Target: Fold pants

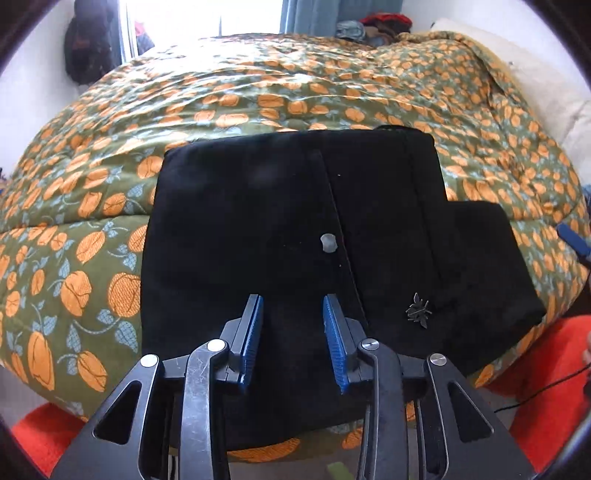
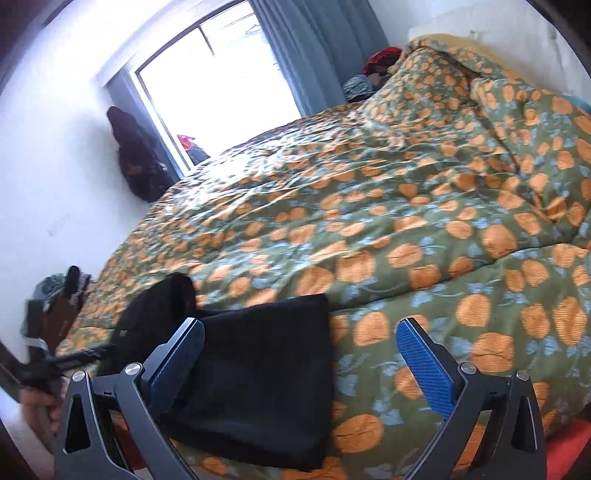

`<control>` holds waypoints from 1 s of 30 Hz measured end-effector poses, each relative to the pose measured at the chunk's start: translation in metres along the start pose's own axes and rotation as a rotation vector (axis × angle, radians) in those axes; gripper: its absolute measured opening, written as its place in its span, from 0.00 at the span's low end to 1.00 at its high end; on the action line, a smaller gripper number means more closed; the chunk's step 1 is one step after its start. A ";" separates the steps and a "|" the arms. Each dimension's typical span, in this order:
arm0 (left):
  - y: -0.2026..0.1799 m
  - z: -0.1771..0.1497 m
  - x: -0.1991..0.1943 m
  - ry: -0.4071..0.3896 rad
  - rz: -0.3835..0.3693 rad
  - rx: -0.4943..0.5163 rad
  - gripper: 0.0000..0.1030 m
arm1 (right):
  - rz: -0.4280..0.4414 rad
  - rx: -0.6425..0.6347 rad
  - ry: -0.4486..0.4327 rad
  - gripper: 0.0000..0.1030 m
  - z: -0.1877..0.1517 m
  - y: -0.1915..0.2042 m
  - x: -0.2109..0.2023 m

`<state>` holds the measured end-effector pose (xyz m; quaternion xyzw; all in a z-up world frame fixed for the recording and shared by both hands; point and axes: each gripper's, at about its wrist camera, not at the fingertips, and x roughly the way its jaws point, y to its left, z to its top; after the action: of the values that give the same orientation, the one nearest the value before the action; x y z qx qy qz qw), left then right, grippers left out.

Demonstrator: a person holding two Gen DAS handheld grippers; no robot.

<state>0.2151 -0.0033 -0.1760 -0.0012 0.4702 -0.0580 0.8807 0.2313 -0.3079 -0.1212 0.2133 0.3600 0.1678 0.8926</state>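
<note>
While the folded black pants [image 1: 295, 221] lie flat on the floral quilt [image 1: 258, 92] near its front edge, the left gripper [image 1: 293, 321] hovers above them, jaws partly apart, gripping nothing. The right gripper [image 2: 301, 354] stands wide apart, empty, beside the pants.

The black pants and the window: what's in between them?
Just the flowery bedspread, running from the folded black pants to the window. The left wrist view shows it best.
</note>
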 end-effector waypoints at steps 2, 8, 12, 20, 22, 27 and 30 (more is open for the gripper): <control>0.003 -0.003 -0.003 -0.013 -0.023 -0.051 0.31 | 0.194 0.082 0.148 1.00 0.001 0.014 0.032; 0.015 -0.001 -0.004 -0.007 -0.089 -0.080 0.30 | 0.277 0.207 0.545 0.80 -0.023 0.021 0.133; 0.014 -0.003 -0.004 -0.016 -0.088 -0.079 0.31 | 0.313 0.205 0.598 0.76 -0.031 0.026 0.156; 0.014 -0.002 -0.003 -0.024 -0.085 -0.075 0.31 | 0.233 0.088 0.667 0.58 -0.032 0.056 0.184; 0.014 -0.003 -0.005 -0.025 -0.074 -0.069 0.32 | 0.236 0.106 0.652 0.59 -0.034 0.062 0.192; 0.028 0.009 -0.027 -0.002 -0.055 -0.109 0.48 | 0.222 0.013 0.587 0.21 -0.031 0.085 0.172; 0.043 0.017 -0.056 -0.072 -0.065 -0.156 0.56 | 0.278 0.031 0.520 0.19 -0.017 0.085 0.140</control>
<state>0.2024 0.0439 -0.1229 -0.0872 0.4408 -0.0495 0.8920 0.3026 -0.1673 -0.1693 0.2241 0.5464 0.3318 0.7356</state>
